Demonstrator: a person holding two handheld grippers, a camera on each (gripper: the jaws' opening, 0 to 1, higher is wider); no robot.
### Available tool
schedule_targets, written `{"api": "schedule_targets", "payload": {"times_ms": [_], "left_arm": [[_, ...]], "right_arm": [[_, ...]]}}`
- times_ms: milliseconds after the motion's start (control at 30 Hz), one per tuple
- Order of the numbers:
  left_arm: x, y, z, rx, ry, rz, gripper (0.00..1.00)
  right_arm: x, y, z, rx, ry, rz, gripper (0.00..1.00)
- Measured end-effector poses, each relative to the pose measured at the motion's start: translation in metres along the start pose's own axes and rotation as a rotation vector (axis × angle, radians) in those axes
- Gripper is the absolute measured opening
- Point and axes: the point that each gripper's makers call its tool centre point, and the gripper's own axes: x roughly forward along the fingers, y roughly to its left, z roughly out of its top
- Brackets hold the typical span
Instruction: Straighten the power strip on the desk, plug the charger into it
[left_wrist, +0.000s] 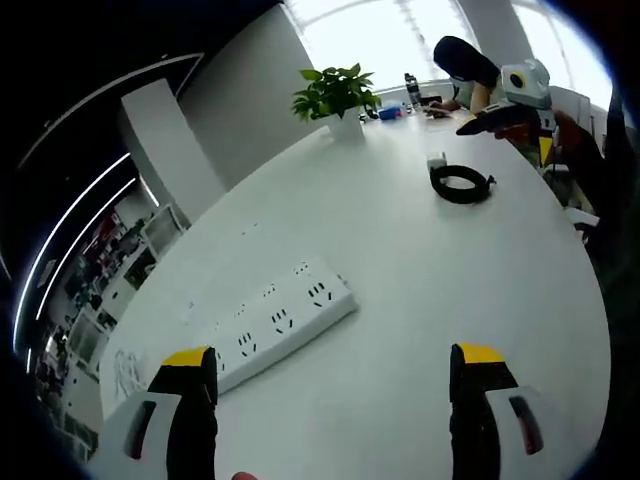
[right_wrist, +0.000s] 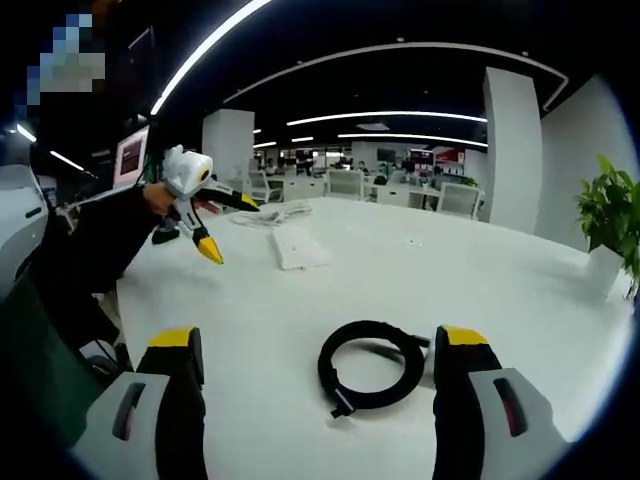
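The power strip (left_wrist: 280, 325) is lying askew on the white desk (left_wrist: 420, 300), just ahead of the left gripper (left_wrist: 335, 385), whose jaws are standing wide and empty. It is looking rigid, light and smooth, so pinching its long edges should suit. The right gripper (right_wrist: 320, 385), also gaping empty, is hovering over the coiled charger cable (right_wrist: 372, 365).

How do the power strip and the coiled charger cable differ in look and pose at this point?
The power strip is white, long and flat, a rigid bar with rows of sockets; the charger cable is black and wound into a round coil. The power strip lies skewed across the desk in front of the left gripper; the charger cable lies between the jaws of the open right gripper. Both rest on the white desk, neither held.
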Motion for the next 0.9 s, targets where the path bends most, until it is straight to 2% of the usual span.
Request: {"api": "schedule_targets", "payload": {"times_ms": [200, 533, 900], "left_arm": [[0.002, 0.002, -0.003, 0.033, 0.041, -0.001, 0.99], [0.004, 0.010, 0.002, 0.049, 0.046, -0.003, 0.99], [0.015, 0.006, 0.010, 0.087, 0.057, -0.035, 0.99]], "right_arm": [[0.004, 0.004, -0.001, 0.000, 0.001, 0.014, 0.96], [0.006, 0.005, 0.000, -0.005, -0.001, 0.018, 0.95], [0.009, 0.007, -0.002, -0.011, 0.006, 0.029, 0.95]]}}
